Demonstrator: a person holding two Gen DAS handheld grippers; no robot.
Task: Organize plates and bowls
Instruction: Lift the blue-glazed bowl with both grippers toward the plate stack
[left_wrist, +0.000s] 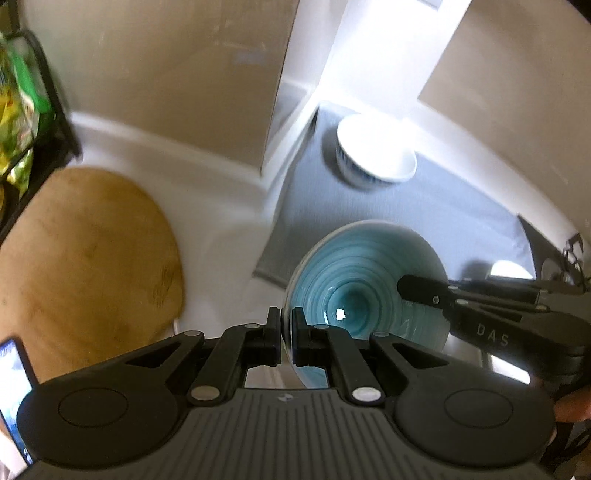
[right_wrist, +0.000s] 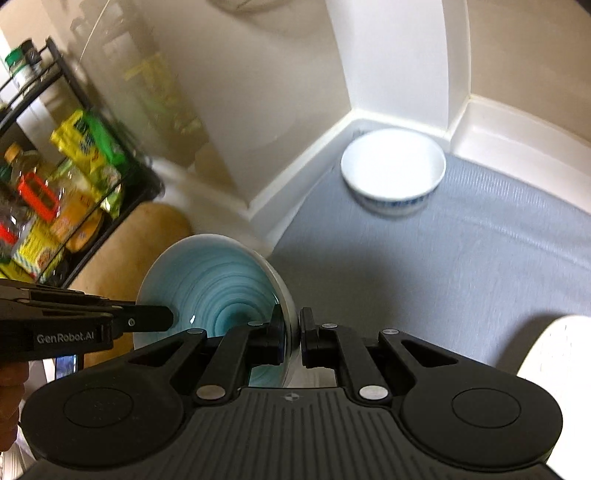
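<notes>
A teal bowl (left_wrist: 362, 280) with ring pattern is held in the air between both grippers. My left gripper (left_wrist: 285, 332) is shut on its left rim. My right gripper (right_wrist: 291, 339) is shut on its right rim; the bowl shows in the right wrist view (right_wrist: 210, 280) too. The right gripper's fingers (left_wrist: 424, 291) reach over the bowl from the right in the left wrist view. A white bowl with a blue pattern (left_wrist: 376, 151) stands on the grey mat (left_wrist: 461, 218) in the far corner, also in the right wrist view (right_wrist: 393, 166).
A round wooden board (left_wrist: 85, 258) lies on the white counter at the left. A black wire rack (right_wrist: 74, 177) with bottles and packets stands at the far left. A white wall column (right_wrist: 391, 55) rises behind the white bowl. Another white dish edge (right_wrist: 554, 354) shows at the right.
</notes>
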